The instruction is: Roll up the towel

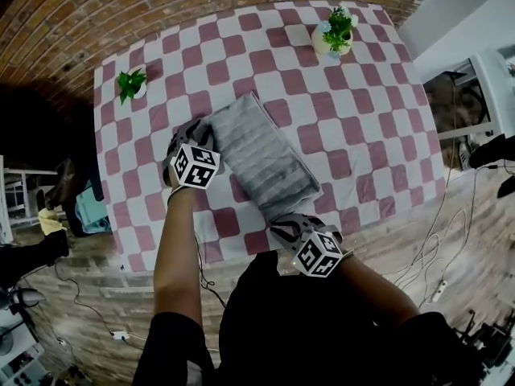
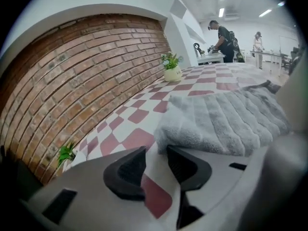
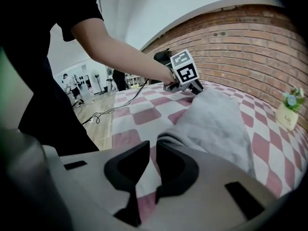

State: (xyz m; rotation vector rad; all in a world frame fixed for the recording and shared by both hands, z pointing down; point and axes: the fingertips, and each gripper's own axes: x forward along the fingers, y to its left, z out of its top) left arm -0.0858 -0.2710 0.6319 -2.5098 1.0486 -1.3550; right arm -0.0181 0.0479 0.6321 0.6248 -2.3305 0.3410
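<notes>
A big table (image 1: 378, 127) with a red and white checked cloth fills the middle of the head view. A red brick wall (image 1: 161, 6) curves along its far side, from 9 o'clock round to 1 o'clock.

A long, grey, fluffy towel (image 1: 261, 155) lies folded flat in the middle of the table. It slants from 11 o'clock down to 5 o'clock. It is not rolled yet.

The person's two bare arms come in from 6 o'clock.

The left claw (image 1: 208, 133) sits at the towel's corner on the 9 o'clock side. In the left gripper view, the left claw's (image 2: 155, 150) jaws stand a little way apart and hold nothing. The checked cloth shows in the gap. The towel's (image 2: 226, 121) corner lies just past the tip of one jaw.

The right claw (image 1: 283, 227) sits at the towel's near corner, at 5 o'clock. In the right gripper view, the right claw's (image 3: 151, 148) jaws have only a thin gap and hold nothing. The cloth shows through here too. The towel's (image 3: 216, 119) edge lies right at the tip of one jaw.

A round white pot with a leafy green plant (image 1: 334, 34) stands on the table at 1 o'clock, well apart from the towel. A smaller green plant in a white pot (image 1: 130, 83) stands at 10 o'clock, near the table's edge.
</notes>
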